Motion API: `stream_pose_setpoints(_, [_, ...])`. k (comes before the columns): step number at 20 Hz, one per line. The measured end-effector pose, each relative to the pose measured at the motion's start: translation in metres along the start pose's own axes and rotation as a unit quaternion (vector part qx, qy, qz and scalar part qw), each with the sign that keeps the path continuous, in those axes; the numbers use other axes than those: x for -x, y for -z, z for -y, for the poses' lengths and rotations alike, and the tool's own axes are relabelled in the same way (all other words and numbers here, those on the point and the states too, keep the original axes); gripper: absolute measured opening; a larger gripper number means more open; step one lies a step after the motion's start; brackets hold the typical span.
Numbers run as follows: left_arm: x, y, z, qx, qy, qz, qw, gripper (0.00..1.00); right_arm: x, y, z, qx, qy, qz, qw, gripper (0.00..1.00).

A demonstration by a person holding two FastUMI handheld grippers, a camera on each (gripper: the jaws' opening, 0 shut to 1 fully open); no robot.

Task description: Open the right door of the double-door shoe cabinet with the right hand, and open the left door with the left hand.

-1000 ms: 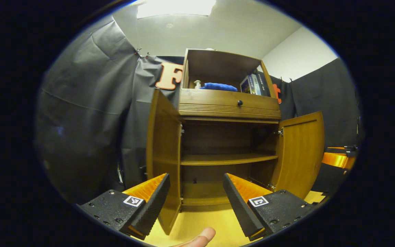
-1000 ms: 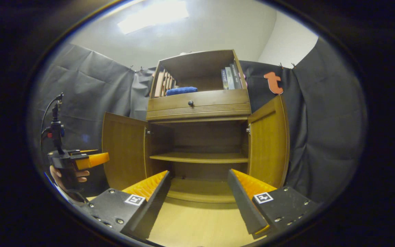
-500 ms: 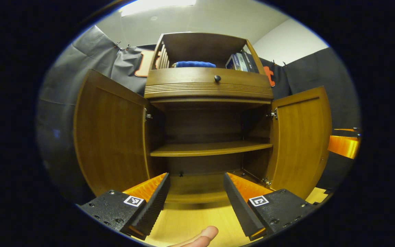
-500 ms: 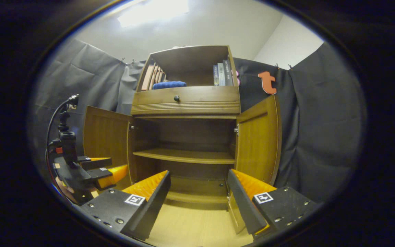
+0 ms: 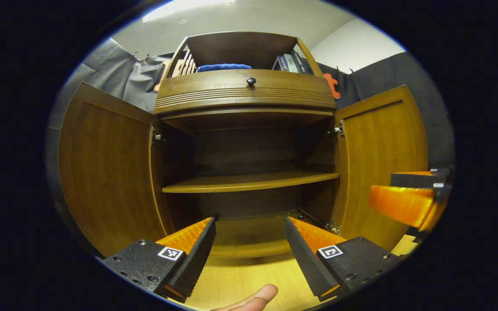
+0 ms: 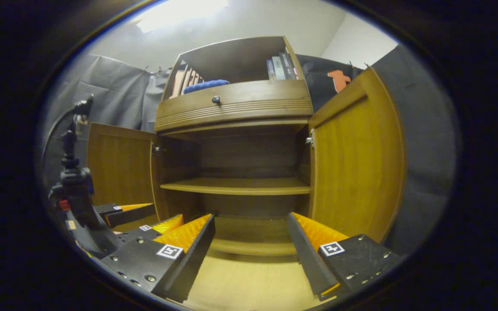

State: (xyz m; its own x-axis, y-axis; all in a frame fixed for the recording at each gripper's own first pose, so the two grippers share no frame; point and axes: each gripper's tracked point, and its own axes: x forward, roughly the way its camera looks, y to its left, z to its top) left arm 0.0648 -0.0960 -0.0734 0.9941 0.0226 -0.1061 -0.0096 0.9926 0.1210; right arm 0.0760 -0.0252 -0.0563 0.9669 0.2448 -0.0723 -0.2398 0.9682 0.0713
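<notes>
Both views have drawn nearer the shoe cabinet (image 5: 249,93); left gripper (image 5: 249,242) and right gripper (image 6: 251,239) level, spread, empty.

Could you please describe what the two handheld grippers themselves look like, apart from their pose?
Each gripper, the left gripper and the right gripper, has two wedge-shaped fingers with ribbed inner faces, mounted on flat black plates with visible screws. Each plate carries a small square black-and-white marker. In the right gripper view, a black stalk-like mount with a cable rises above the left gripper.
</notes>
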Motion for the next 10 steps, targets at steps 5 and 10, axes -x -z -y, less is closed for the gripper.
stream_pose_setpoints(5, [0.006,-0.014,-0.021,0.008,0.001,0.017,1.0,0.97,-0.017,0.028,0.005,-0.02,0.002,-0.017,1.0,0.99])
stream_pose_setpoints(10, [0.006,-0.018,-0.042,0.022,-0.013,0.013,1.0,0.98,-0.008,0.017,-0.005,-0.03,-0.002,-0.002,1.0,0.99])
